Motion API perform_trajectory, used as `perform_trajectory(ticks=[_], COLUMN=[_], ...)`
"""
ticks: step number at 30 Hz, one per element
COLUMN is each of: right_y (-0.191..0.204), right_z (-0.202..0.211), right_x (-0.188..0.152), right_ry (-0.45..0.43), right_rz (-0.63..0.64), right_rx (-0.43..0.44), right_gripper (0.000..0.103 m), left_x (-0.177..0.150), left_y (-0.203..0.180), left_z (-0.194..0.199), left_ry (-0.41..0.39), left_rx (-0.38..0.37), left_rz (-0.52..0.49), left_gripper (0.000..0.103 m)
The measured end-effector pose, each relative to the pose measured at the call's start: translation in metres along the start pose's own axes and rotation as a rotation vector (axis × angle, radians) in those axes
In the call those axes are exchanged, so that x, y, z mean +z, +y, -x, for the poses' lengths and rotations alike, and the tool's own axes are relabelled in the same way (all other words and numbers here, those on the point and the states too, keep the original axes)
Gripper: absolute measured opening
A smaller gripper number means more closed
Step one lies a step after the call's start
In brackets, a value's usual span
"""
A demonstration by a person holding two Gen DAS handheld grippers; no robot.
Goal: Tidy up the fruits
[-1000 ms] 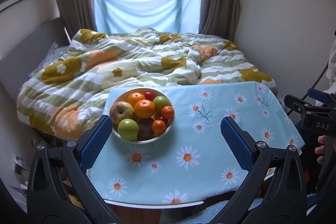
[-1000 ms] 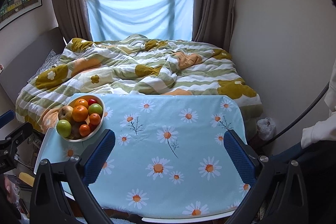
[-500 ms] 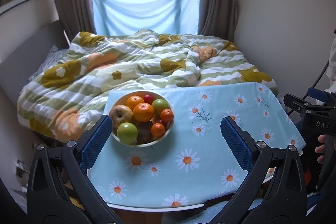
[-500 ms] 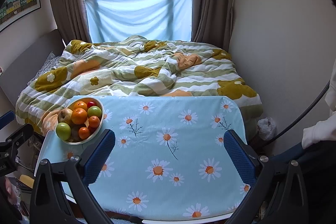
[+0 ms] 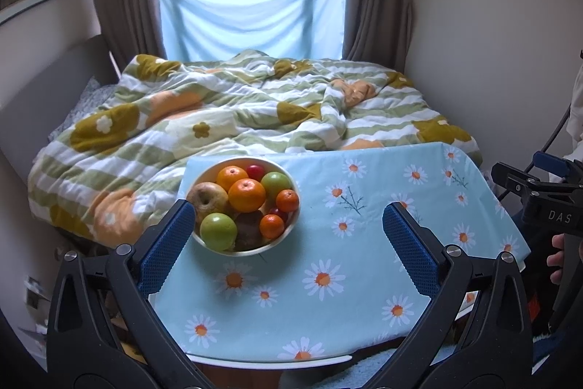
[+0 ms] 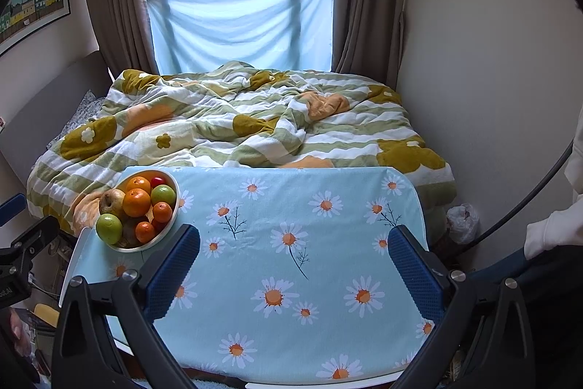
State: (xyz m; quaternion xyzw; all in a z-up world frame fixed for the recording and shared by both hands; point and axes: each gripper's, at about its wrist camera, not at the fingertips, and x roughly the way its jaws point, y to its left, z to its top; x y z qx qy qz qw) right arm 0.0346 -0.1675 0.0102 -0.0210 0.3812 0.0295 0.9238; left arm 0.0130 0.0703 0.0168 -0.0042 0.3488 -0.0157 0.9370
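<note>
A white bowl heaped with fruit stands at the far left corner of the table with the blue daisy cloth. It holds oranges, green apples, a yellow-brown apple, small tangerines and red fruits. The bowl also shows in the right wrist view. My left gripper is open and empty, its left pad just in front of the bowl. My right gripper is open and empty over the middle of the cloth, to the right of the bowl.
A bed with a green, white and mustard flowered quilt lies right behind the table. A wall runs along the right. The window with a blue cloth is at the back. A white plastic bag sits past the table's right corner.
Both grippers have moved a little forward and to the left toward the table. The bowl now sits more to the right in both views. Both stay open.
</note>
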Motion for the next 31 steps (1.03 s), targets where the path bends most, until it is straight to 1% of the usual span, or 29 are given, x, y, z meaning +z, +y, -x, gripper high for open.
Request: perform_trajectory(ticks=[13, 25, 31], right_y=[-0.0011, -0.0022, -0.0025], right_z=[-0.0003, -0.0009, 0.0001], right_x=[-0.0003, -0.0002, -0.0005], right_ry=[0.0, 0.001, 0.007], right_rz=[-0.001, -0.003, -0.002], right_rx=[0.0, 0.001, 0.003], right_gripper=[0.103, 0.103, 0.103], left_x=[0.0007, 0.0, 0.0006], left_y=[-0.001, -0.0032, -0.0031], left_z=[-0.0021, -0.0009, -0.0041], left_ry=[0.001, -0.032, -0.023], left_rx=[0.004, 0.014, 0.019], left_rz=[-0.001, -0.017, -0.016], left_gripper=[0.103, 0.103, 0.103])
